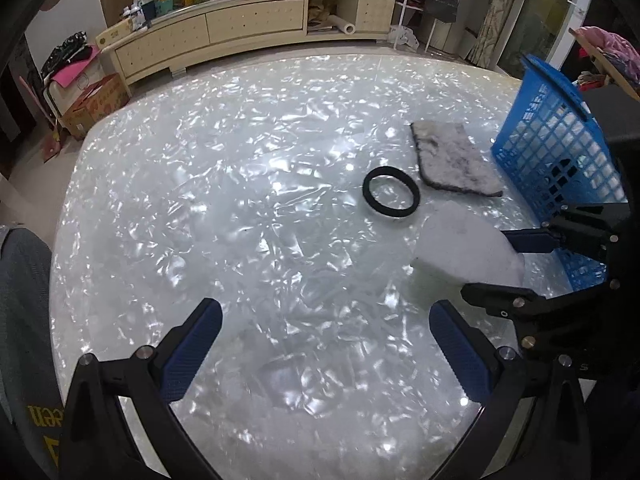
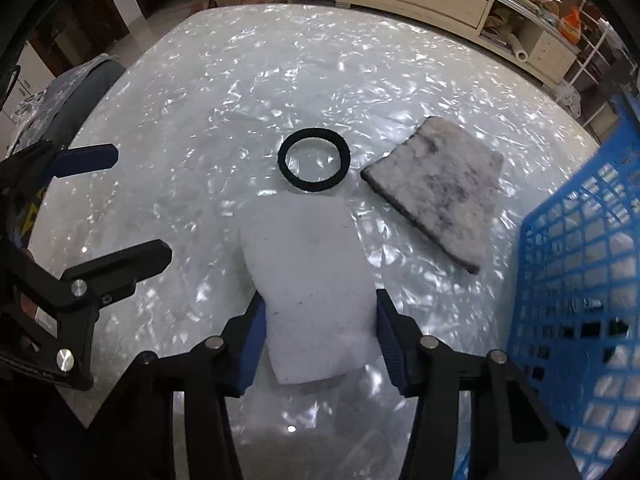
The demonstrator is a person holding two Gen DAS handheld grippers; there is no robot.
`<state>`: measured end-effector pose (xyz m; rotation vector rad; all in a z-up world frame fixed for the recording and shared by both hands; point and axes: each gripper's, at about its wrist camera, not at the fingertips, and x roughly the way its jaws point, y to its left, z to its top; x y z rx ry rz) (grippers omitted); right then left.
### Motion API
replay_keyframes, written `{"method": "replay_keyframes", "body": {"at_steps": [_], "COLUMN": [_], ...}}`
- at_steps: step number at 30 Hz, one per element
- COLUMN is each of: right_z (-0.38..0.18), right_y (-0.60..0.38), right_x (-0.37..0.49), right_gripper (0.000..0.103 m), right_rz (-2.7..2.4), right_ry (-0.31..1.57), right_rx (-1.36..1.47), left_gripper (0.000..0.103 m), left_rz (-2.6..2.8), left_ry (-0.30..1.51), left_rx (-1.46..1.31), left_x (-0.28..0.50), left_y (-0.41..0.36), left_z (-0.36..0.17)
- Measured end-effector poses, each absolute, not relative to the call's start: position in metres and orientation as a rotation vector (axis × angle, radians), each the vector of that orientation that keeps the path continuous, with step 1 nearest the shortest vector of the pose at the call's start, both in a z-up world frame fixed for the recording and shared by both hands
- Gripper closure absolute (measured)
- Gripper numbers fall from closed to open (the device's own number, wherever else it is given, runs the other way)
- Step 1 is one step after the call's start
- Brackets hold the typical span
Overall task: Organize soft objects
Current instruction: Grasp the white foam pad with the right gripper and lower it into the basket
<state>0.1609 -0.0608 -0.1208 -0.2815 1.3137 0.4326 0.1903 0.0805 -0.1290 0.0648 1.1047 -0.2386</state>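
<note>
A white foam block (image 2: 316,292) lies on the shiny white table between the fingers of my right gripper (image 2: 320,328), which is shut on its two sides; it also shows in the left wrist view (image 1: 468,248). A black foam ring (image 2: 314,160) (image 1: 391,193) lies just beyond it. A grey, stained flat sponge pad (image 2: 440,196) (image 1: 452,156) lies to the right of the ring. A blue plastic basket (image 2: 580,280) (image 1: 560,148) stands at the right. My left gripper (image 1: 326,336) is open and empty, low over bare table, left of the block.
The round table (image 1: 220,200) has a glossy pearl-like top. A grey chair back (image 1: 24,320) is at the left edge. A long cream cabinet (image 1: 240,28) with clutter stands beyond the table, with a cardboard box (image 1: 96,104) on the floor.
</note>
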Motion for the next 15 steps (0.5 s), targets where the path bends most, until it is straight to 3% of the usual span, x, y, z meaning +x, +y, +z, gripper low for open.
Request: {"method": "replay_keyframes", "body": {"at_steps": [15], "right_z": [-0.02], "right_y": [-0.116], "right_x": [0.091], "right_gripper": [0.054], "right_rz": [0.436], "right_ry": [1.176], "right_rx": [-0.19], "left_gripper": [0.0], "left_rz": [-0.373], "left_ry": [1.068], "left_rx": [0.042], "left_x": [0.127], "left_y": [0.058], "left_z": [-0.056]}}
